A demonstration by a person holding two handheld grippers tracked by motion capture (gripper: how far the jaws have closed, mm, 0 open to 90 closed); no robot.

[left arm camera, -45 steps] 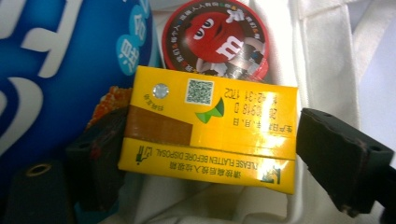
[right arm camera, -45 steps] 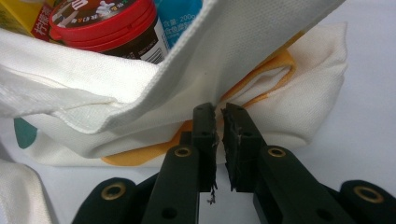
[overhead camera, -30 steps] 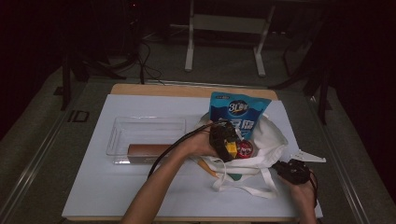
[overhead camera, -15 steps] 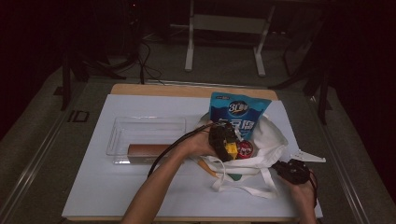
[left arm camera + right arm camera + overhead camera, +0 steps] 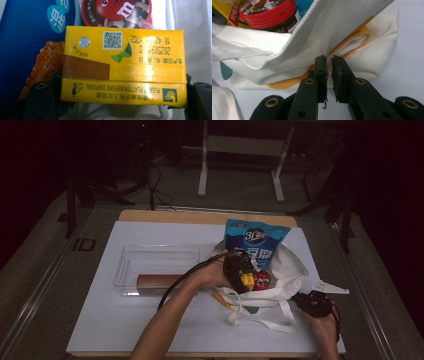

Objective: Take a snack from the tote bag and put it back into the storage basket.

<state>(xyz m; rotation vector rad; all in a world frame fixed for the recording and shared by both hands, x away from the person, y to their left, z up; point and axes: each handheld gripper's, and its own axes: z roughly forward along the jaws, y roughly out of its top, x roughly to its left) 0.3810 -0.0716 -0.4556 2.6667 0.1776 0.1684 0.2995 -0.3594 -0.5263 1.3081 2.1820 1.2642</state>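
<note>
The high view looks forward and down on the table (image 5: 150,330) from afar, while both gripper views sit close at the white bag (image 5: 290,270), sharing the red-lidded tub (image 5: 117,12) with it.

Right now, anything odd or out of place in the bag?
Nothing spilled or damaged. The blue snack pouch sticks well out of the white tote bag. The left claw holds the yellow carton; the right claw pinches the bag's edge.

Glossy yellow carton (image 5: 123,67), matt woven cloth bag (image 5: 342,27), glossy blue pouch (image 5: 256,245)
</note>
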